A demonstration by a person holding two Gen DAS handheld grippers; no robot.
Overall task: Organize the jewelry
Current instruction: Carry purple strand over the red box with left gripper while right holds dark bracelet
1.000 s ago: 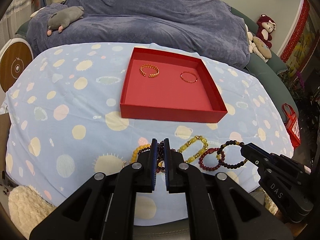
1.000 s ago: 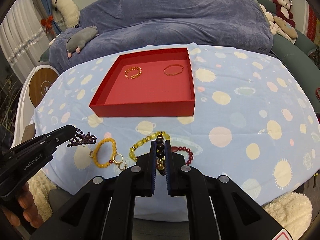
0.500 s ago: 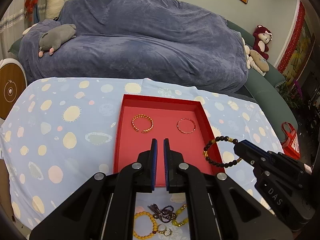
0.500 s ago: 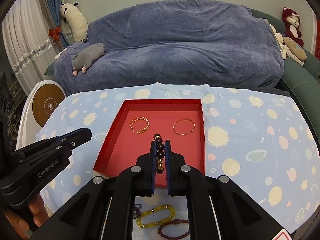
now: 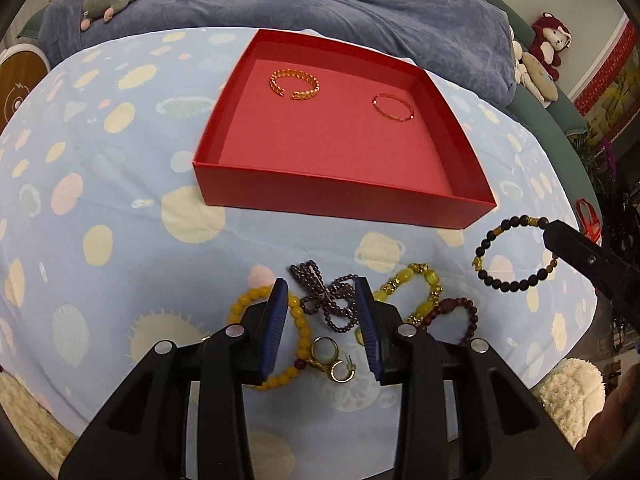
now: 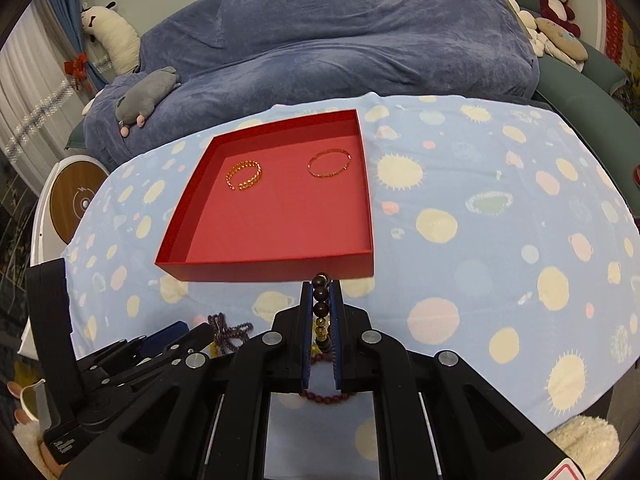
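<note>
The left tongs have just been spreading and hang apart over the purple bead strand, pads clear of it. Beside it on the desk lie a yellow bead bracelet, gold rings, a yellow-green bracelet and a dark red bracelet. The right tongs are pressed together, pinching a black bead bracelet above the desk, near the red tray. Farther off, 2 gold bangles lie inside the tray.
</note>
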